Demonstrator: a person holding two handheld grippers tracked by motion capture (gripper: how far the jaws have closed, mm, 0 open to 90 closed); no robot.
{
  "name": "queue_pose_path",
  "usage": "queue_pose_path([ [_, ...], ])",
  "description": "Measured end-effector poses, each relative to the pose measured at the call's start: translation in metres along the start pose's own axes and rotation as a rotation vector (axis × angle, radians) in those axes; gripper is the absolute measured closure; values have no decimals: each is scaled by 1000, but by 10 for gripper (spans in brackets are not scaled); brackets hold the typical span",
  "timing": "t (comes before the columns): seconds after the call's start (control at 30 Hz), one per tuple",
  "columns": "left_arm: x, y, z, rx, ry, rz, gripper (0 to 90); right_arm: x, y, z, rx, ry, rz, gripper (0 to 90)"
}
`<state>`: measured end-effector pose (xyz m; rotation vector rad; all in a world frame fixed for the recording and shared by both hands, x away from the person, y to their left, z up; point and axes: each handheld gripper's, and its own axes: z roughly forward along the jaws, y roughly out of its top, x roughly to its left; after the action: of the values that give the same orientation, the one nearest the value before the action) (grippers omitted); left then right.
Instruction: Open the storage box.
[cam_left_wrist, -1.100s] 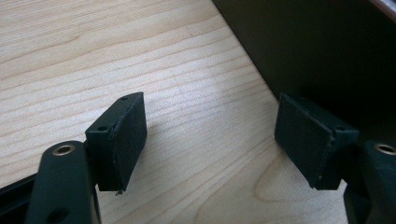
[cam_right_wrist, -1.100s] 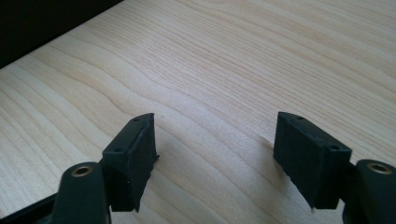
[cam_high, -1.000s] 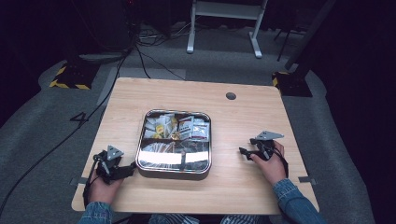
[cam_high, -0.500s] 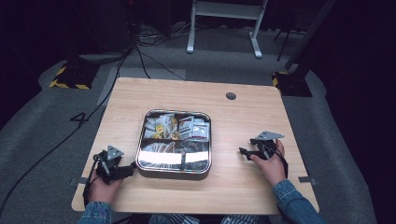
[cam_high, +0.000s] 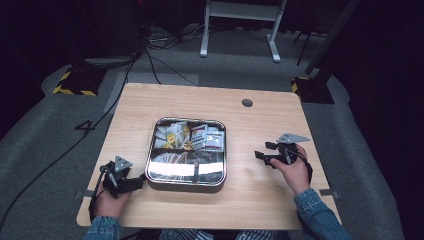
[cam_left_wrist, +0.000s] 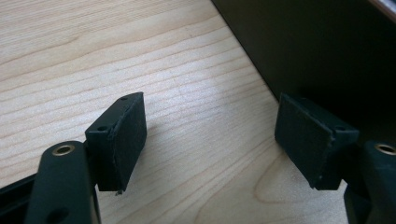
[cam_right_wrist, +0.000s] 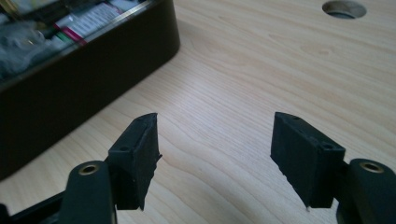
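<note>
**Both tools parked open beside the tin**

While nothing is gripped, the person rests a hand on each side of the desk, nearest the bottom edge in the high view. The left tool lies low, just beside the near left corner of the square metal tin, its jaws spread wide with only bare wood between them. The right tool sits well apart from the tin's right wall, jaws likewise gaping and empty, aimed toward it. This looks like a ready stance: each tool flanks the tin so that either can reach in without crossing the other. Farther in, the tin stands mid-desk, its near part covered by something shiny, its far part packed with small sachets in compartments. Beyond it, a round cable hole marks the far side.
</note>
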<state>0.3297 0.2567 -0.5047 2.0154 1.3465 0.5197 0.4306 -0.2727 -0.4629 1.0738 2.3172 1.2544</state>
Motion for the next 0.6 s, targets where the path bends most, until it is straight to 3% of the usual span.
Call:
queue_pose_path([
  [0.13,0,0,0,2,-1,1,257,4,8,-8,-13,38,9,336],
  [0.37,0,-1,-1,2,-1,1,257,12,22,-18,-49,69,-72,299],
  [0.6,0,-1,-1,1,-1,1,257,24,36,-24,-72,121,-106,281],
])
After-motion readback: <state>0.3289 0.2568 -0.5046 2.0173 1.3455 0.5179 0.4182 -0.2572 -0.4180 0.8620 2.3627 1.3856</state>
